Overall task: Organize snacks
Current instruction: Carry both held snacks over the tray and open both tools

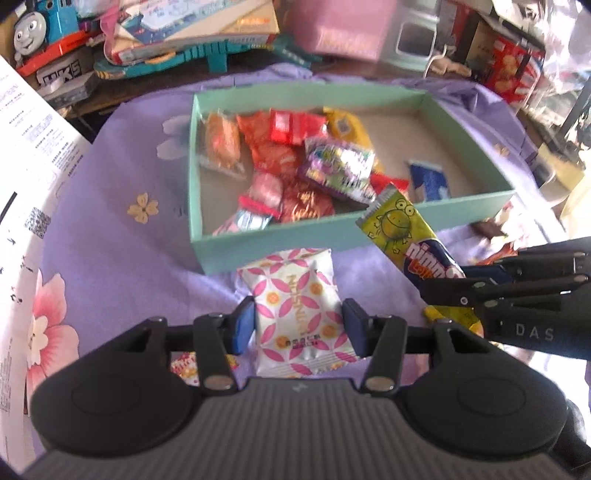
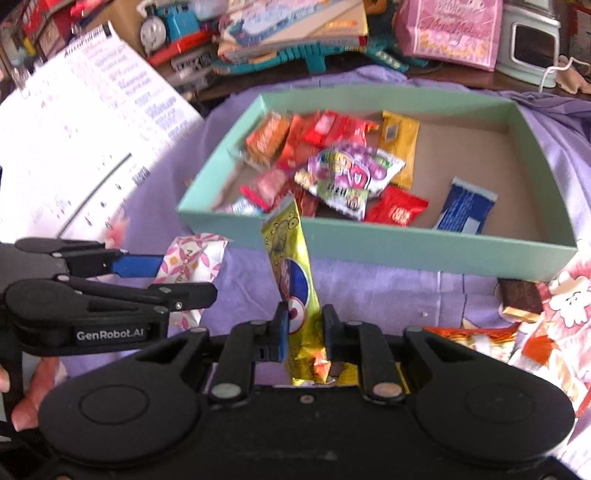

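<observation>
A mint green box on a purple flowered cloth holds several snack packets. My left gripper is shut on a white packet with pink petal pattern, just in front of the box; the packet also shows in the right wrist view. My right gripper is shut on a yellow frog-print packet, which points up toward the box's front wall; it also shows in the left wrist view. The right gripper sits to the right of the left one.
Loose snacks lie on the cloth right of the box: a brown bar and orange packets. A white printed sheet is at the left. Toys, books and a pink bag crowd the back.
</observation>
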